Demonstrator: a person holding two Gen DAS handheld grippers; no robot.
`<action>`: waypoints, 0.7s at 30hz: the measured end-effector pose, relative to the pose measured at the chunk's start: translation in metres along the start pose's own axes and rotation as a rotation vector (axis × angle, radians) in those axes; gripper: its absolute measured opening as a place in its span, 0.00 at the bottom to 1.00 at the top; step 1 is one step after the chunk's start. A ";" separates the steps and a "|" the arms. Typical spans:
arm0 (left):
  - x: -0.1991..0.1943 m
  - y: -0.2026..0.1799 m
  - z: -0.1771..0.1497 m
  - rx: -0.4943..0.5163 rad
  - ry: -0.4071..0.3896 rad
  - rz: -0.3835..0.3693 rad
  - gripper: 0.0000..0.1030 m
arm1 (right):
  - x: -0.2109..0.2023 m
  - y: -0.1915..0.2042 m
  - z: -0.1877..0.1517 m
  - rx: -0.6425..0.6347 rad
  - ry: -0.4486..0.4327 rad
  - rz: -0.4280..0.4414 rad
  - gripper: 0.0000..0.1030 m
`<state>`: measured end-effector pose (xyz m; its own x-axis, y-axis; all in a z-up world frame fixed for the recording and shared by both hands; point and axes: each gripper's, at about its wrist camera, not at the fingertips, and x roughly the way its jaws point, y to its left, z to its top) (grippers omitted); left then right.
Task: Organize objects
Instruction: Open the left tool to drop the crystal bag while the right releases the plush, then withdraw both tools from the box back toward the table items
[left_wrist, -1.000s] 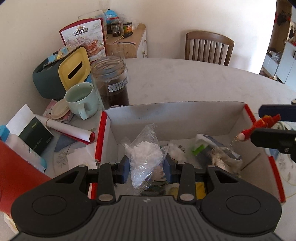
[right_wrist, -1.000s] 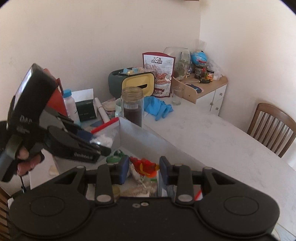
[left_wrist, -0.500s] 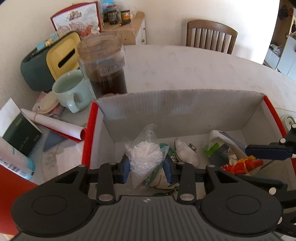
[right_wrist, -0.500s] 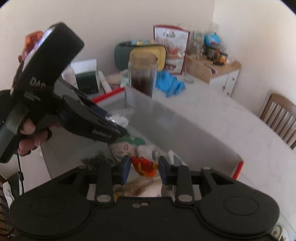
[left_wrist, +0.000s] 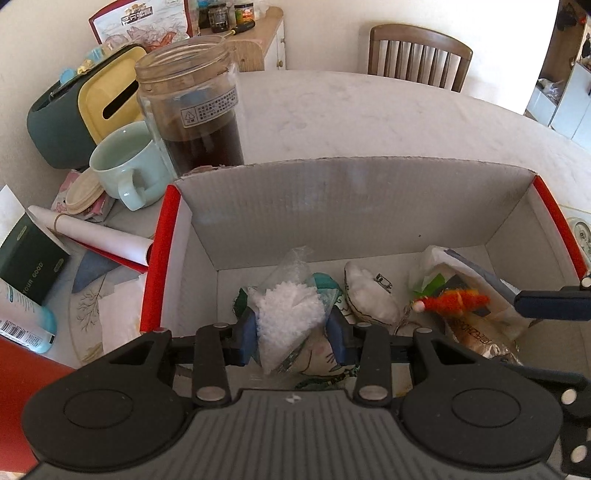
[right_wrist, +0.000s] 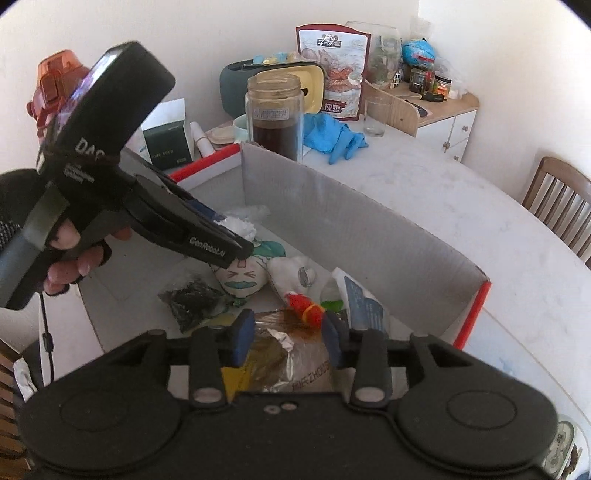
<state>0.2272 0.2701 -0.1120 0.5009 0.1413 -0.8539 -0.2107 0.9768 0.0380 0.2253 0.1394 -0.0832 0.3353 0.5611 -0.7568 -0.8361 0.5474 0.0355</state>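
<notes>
While the left tool (left_wrist: 291, 334) sits low inside the box (left_wrist: 332, 192), its jaws are opening around a bag (left_wrist: 286, 314) of white bits, the pads beside its flanks; the bag seems to rest on a pouch (left_wrist: 317, 354). A jar (left_wrist: 192, 107) and mug (left_wrist: 123, 162) stand on the worktop (left_wrist: 369, 114), not yet sorted.

From the right wrist, the right tool (right_wrist: 286, 334) is opening too, with only one pad touching the red toy (right_wrist: 306, 308), which lies on a foil packet (right_wrist: 288, 354) in the box. Judging by this, both drop-offs are nearly done; gloves (right_wrist: 332, 134) and clutter remain outside.
</notes>
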 end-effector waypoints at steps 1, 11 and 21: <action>-0.001 0.000 0.000 0.000 0.000 0.002 0.42 | -0.002 -0.001 0.000 0.004 -0.001 0.001 0.39; -0.019 -0.005 -0.004 -0.010 -0.036 0.007 0.60 | -0.025 -0.011 -0.003 0.051 -0.038 0.004 0.45; -0.060 -0.027 -0.008 -0.007 -0.109 0.003 0.64 | -0.064 -0.023 -0.008 0.091 -0.099 0.007 0.47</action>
<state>0.1962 0.2338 -0.0655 0.5887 0.1615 -0.7920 -0.2182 0.9752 0.0366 0.2194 0.0857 -0.0410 0.3741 0.6213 -0.6885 -0.7972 0.5947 0.1034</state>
